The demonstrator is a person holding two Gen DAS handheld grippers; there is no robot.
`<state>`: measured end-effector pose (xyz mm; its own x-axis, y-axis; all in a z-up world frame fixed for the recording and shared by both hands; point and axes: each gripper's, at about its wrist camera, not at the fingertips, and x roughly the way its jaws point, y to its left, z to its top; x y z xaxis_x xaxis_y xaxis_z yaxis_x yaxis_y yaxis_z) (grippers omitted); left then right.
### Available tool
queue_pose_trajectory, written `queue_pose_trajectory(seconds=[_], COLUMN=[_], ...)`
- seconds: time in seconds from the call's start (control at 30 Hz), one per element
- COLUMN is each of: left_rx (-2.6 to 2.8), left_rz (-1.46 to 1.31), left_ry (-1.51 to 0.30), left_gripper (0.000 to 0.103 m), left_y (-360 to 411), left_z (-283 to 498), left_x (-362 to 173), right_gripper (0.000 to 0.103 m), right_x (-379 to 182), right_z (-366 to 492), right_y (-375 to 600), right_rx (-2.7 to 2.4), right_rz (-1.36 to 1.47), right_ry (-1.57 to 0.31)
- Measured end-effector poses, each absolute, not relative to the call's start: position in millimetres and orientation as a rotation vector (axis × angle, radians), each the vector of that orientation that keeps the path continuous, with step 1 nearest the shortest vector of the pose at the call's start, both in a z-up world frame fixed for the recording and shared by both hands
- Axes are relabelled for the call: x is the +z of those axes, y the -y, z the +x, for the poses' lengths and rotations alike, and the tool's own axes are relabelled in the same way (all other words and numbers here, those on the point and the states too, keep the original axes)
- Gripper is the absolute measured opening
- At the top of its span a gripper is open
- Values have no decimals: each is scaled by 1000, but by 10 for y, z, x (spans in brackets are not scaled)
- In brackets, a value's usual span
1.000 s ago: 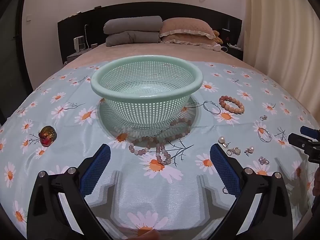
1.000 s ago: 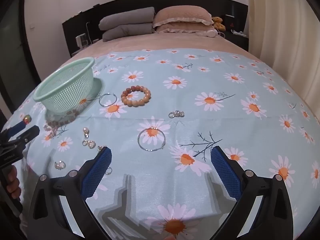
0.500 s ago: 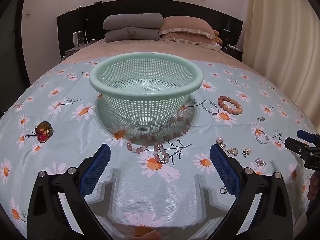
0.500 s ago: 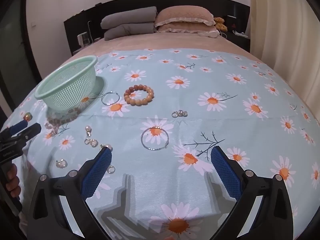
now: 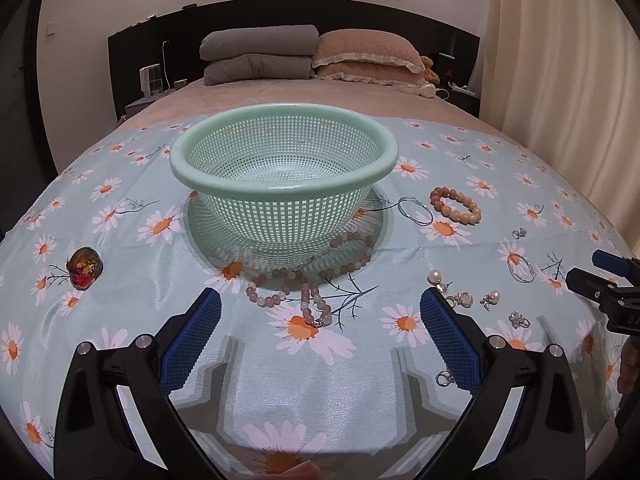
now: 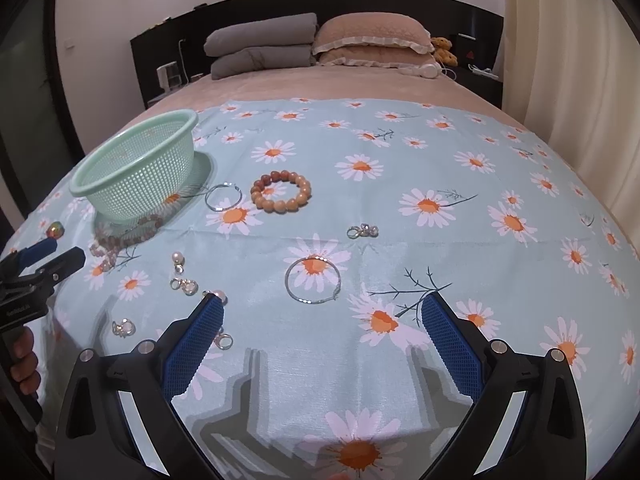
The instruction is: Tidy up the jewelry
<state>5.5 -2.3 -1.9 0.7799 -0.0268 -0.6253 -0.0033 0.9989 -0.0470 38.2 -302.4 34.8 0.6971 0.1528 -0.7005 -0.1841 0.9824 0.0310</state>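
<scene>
A mint green mesh basket (image 5: 374, 148) (image 6: 92, 190) stands empty on the daisy cloth. A pink bead necklace (image 5: 308, 280) lies just in front of it, ahead of my open, empty left gripper (image 5: 320, 308). A brown bead bracelet (image 6: 281, 192) (image 5: 456, 205), a silver hoop (image 6: 223, 197) beside it and a larger silver hoop (image 6: 314, 280) lie ahead of my open, empty right gripper (image 6: 322, 312). Pearl earrings (image 6: 178, 258) and small silver rings (image 6: 362, 231) are scattered between.
A red-gold glass bead (image 5: 85, 268) lies far left on the daisy cloth (image 6: 440, 160). Pillows (image 5: 256, 56) and a dark headboard stand at the far end of the bed. A curtain (image 6: 580, 80) hangs on the right.
Both grippers have drawn back and risen slightly, so basket and jewelry sit a little farther off. Nothing was picked up; both stay open.
</scene>
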Motion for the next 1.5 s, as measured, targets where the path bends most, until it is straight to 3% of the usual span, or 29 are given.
queue_pose_trajectory(seconds=[1.5], left_rx=[1], left_rz=[-31], left_ry=[-717], left_gripper=[98], left_y=[80], left_z=[390], left_x=[-203], right_gripper=[95], right_x=[210], right_z=[716], right_y=[3046], right_rx=[157], right_rz=[-52], right_ry=[-801])
